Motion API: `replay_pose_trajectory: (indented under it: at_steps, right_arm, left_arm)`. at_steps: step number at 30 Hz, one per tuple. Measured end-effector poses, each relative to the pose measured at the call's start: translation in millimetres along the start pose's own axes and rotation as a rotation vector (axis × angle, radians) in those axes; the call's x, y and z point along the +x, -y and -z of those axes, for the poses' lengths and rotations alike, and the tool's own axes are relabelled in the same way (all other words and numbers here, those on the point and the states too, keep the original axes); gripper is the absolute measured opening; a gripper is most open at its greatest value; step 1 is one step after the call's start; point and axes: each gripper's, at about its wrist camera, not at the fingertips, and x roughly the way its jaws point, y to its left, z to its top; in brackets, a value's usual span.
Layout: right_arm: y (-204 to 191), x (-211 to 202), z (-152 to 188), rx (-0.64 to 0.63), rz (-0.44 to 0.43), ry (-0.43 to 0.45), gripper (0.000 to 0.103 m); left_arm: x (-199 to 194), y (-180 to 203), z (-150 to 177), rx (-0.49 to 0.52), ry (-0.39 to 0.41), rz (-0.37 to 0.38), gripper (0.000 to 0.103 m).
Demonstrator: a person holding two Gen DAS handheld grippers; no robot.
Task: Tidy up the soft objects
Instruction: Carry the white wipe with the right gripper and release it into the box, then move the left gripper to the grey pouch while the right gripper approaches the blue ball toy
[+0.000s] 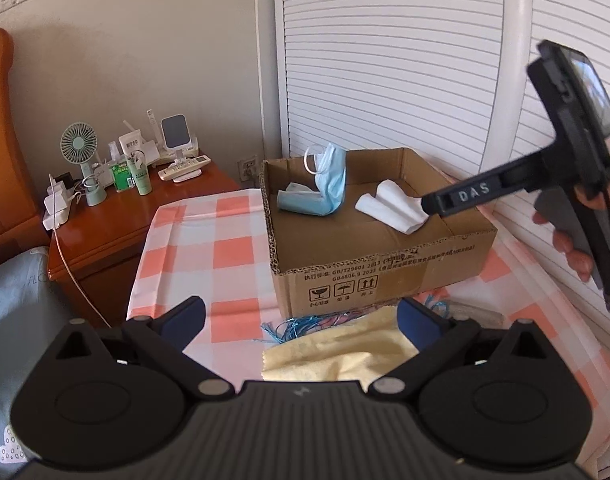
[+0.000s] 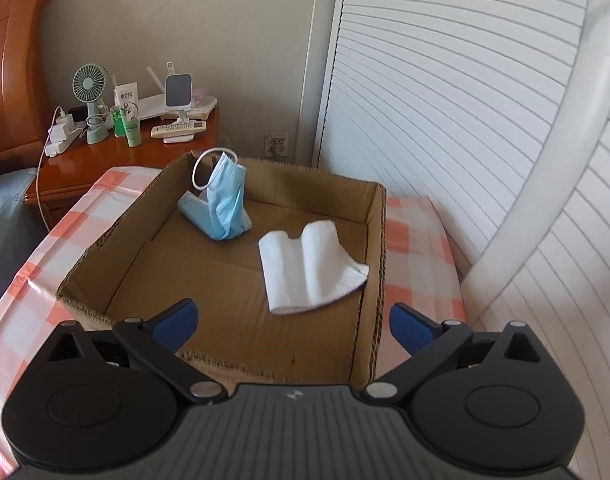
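An open cardboard box [image 1: 369,276] [image 2: 117,248] sits on a pink-and-white checked table. Inside lie a blue face mask [image 1: 325,188] [image 2: 225,208] and a folded white tissue [image 1: 389,208] [image 2: 309,268]. A pale yellow cloth [image 1: 341,352] and blue frayed string [image 1: 301,326] lie on the table in front of the box. My left gripper [image 1: 301,320] is open and empty, low over the yellow cloth. My right gripper [image 2: 291,322] is open and empty above the box's near edge; its finger [image 1: 461,196] shows beside the tissue in the left wrist view.
A wooden nightstand [image 1: 117,220] at the left holds a small fan [image 1: 81,152], bottles, remotes and chargers with a cable. White louvred doors [image 1: 385,60] stand behind the table. A bed with grey bedding [image 1: 13,300] lies at the far left.
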Motion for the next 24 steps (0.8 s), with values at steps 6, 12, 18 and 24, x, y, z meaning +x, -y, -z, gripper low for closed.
replay_pose_trajectory:
  at_steps: [6,12,18,24]
  right_arm:
    - [0.2,-26.3,58.0,0.033,0.024,-0.002,0.103]
    - [0.2,-39.6,108.9,0.107,0.000,-0.005,0.103]
    - [1.0,-47.8,135.2,0.133,0.000,0.016,0.103]
    - [5.4,-47.8,143.9,0.134,-0.027,0.016,0.103]
  left_arm:
    - [-0.1,5.1,22.1,-0.029,0.005,0.039,0.102]
    - [10.4,15.3,47.2,-0.002,-0.032,0.012,0.102]
    - [22.0,29.8,53.8,0.093,-0.028,-0.041,0.102]
    - [41.5,39.3,50.4,0.104,-0.060,0.019,0.102]
